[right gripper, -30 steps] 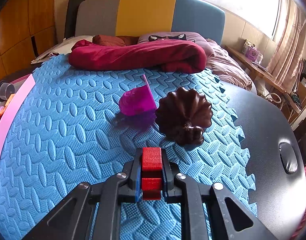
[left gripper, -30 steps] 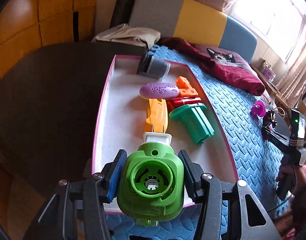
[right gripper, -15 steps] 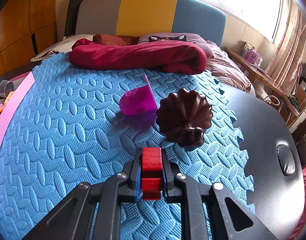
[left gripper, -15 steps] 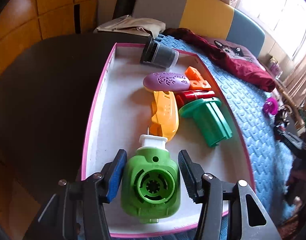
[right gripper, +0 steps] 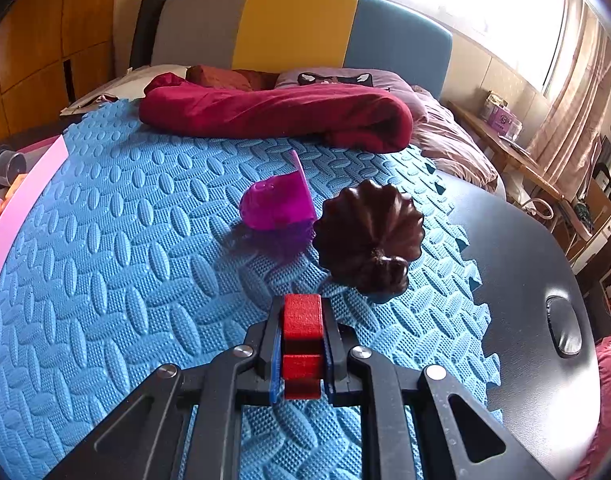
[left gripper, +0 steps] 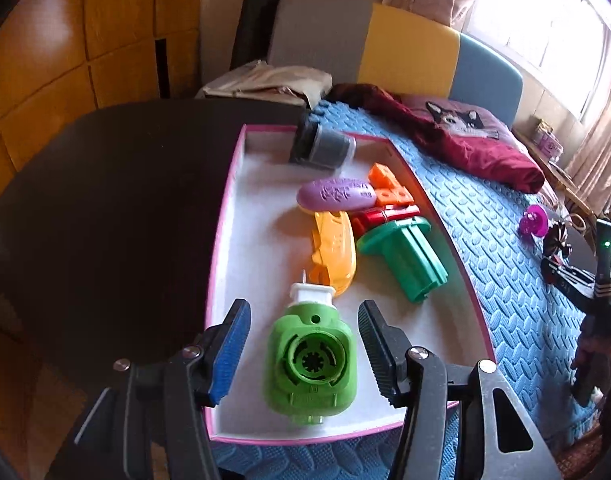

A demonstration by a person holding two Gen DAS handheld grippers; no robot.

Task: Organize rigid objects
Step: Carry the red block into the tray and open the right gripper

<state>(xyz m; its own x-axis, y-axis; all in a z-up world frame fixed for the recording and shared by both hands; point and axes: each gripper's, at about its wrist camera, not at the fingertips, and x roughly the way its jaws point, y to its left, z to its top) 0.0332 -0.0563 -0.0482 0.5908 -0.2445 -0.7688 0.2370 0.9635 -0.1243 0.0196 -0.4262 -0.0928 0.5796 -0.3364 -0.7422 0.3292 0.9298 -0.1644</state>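
Note:
A pink-rimmed white tray (left gripper: 257, 216) holds a green and white plastic piece (left gripper: 311, 364), a yellow toy (left gripper: 335, 248), a teal flanged part (left gripper: 401, 256), a purple oval (left gripper: 337, 194), orange blocks (left gripper: 387, 186), a red piece (left gripper: 385, 216) and a grey cup (left gripper: 325, 148). My left gripper (left gripper: 303, 354) is open, its fingers either side of the green piece and apart from it. My right gripper (right gripper: 302, 344) is shut on a red block (right gripper: 302, 324) above the blue foam mat (right gripper: 125, 248). A magenta cup (right gripper: 275, 206) and a dark fluted mould (right gripper: 369, 234) lie ahead of it.
The tray's pink rim (right gripper: 21, 200) shows at the left of the right wrist view. A dark red cloth (right gripper: 273, 114) lies at the mat's far edge. Dark tabletop (left gripper: 105, 200) lies left of the tray and right of the mat (right gripper: 521, 272).
My left gripper has opened and let go of the green piece, which now rests in the tray's near end. The right gripper holds the red block almost still.

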